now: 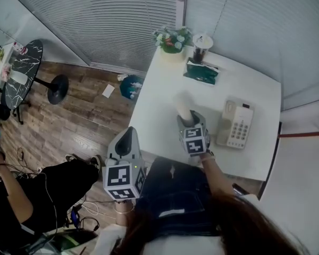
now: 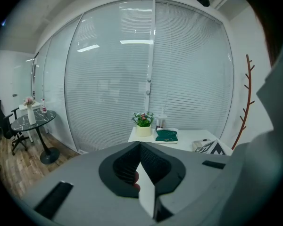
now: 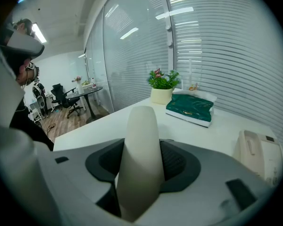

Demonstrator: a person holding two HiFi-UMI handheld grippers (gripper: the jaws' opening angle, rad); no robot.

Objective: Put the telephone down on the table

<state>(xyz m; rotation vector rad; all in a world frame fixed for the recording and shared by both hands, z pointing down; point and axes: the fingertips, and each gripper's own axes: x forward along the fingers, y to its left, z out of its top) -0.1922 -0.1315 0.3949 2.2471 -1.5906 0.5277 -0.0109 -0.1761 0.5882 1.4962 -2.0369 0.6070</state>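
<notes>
The cream handset (image 3: 141,126) is clamped in the right gripper (image 3: 142,166) above the white table (image 1: 154,105). The left gripper (image 2: 140,166) is closed and empty. The handset is best lowered flat beside the telephone base (image 1: 236,124) before being released.

A white table (image 1: 165,89) stands in the corner of a room walled with glass, where pale horizontal blinds (image 1: 106,20) hang closed behind the panes. Brown wood-plank floor (image 1: 80,116) runs along the left, carrying a round black marble-topped side table (image 1: 24,70) on a single pedestal. A black office chair (image 2: 2,121) stands near it. By the right-hand white wall rises a reddish-brown branch-shaped stand (image 2: 247,102). Long ceiling lights (image 2: 137,42) reflect in the glass, and the room is evenly bright.
</notes>
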